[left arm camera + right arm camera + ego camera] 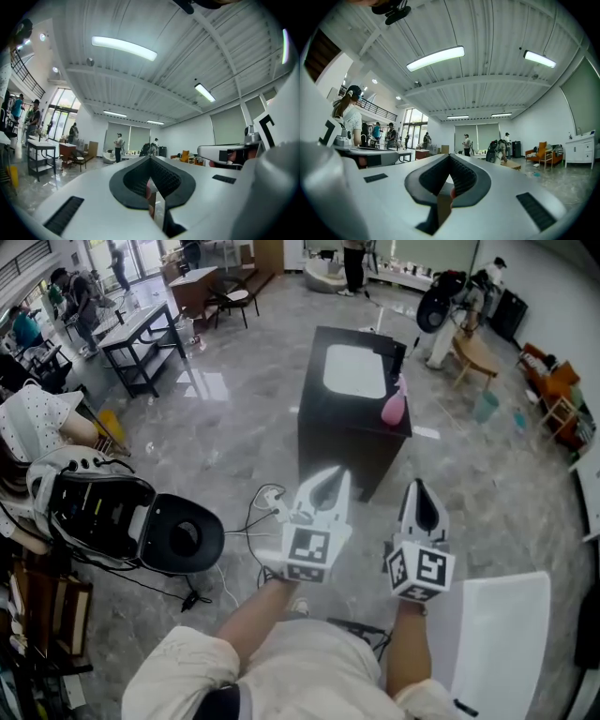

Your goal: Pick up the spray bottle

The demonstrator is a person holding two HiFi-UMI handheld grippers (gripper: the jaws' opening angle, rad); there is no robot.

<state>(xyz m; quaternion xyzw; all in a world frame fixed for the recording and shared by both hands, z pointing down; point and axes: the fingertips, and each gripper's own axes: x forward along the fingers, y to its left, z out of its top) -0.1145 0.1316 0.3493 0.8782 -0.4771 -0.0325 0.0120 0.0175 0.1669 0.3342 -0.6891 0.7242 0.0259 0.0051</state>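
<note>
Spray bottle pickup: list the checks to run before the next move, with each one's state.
1. Spray bottle in sight, at the dark table's right edge: ok.
2. Left claw empty: ok.
3. Right claw empty: ok.
4. A claw open for the grab: not ok, both are shut.
5. Bottle within reach: not ok, floor lies between it and both claws.
6. Which way the bottle's trigger faces: cannot tell, too small.

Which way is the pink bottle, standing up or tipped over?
Standing up: the spray bottle rests on its wide base on the table, nozzle on top.
</note>
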